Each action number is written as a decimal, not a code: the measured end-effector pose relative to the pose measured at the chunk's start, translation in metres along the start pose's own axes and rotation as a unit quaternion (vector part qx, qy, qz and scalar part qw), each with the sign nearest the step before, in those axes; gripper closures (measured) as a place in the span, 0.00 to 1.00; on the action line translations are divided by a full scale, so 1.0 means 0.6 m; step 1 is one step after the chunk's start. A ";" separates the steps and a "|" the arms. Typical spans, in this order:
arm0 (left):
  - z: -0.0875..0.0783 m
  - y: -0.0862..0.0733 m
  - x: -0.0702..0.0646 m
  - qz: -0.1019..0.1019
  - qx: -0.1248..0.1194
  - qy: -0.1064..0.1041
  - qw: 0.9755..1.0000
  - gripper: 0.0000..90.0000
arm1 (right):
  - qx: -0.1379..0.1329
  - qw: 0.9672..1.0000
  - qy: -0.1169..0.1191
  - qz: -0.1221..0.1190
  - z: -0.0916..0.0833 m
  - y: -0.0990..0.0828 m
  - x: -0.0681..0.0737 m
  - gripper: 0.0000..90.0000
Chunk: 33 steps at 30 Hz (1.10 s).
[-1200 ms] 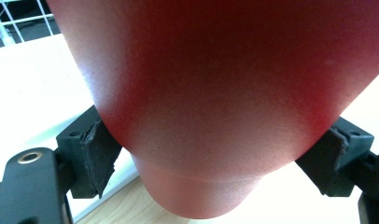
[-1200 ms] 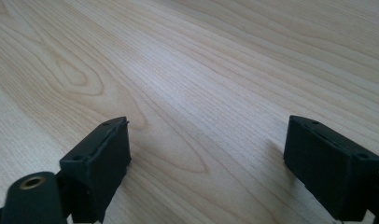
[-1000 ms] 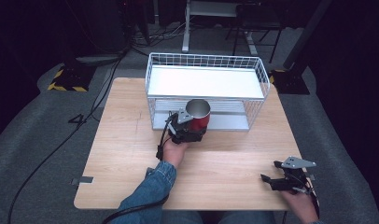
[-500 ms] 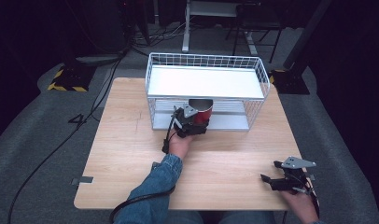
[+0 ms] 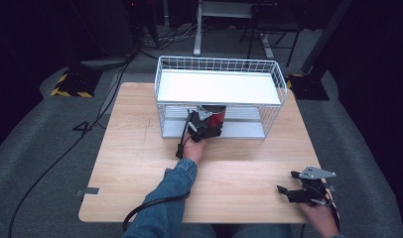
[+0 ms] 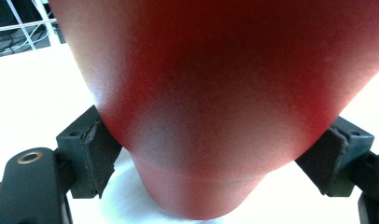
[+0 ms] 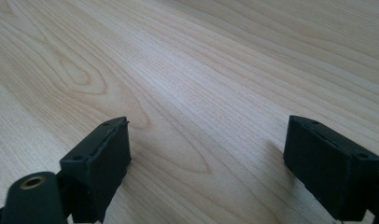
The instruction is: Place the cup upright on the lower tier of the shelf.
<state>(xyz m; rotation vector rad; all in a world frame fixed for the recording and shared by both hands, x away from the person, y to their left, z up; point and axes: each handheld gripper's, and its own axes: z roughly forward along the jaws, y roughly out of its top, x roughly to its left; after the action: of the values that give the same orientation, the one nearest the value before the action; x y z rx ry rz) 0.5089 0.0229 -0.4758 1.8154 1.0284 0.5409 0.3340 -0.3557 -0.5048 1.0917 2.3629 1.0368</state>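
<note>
Red cup (image 5: 215, 117), now inside wire rack's (image 5: 269, 74) lower shelf, clamped in left gripper (image 5: 204, 126).

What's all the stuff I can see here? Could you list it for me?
cup: one, red, on the rack's lower shelf, clamped by the left gripper
rack: one, white wire, two shelves, far side of the table
table: one, light wood, under everything
tape: yellow and black, on the floor at far left
left gripper: one, black, shut on the cup at the rack's front; fingers press its sides
right gripper: one, black, open, at the table's near right corner
sleeve: one, blue denim, left arm
</note>
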 end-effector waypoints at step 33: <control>-0.019 -0.004 0.002 -0.006 -0.001 0.004 1.000 0.00 | 0.000 1.000 0.002 -0.002 0.000 0.000 0.000 0.16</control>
<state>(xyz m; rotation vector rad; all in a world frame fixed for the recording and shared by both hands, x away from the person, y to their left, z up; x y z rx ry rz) 0.5002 0.0300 -0.4727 1.8053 1.0427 0.5430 0.3338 -0.3555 -0.5048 1.0848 2.3663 1.0389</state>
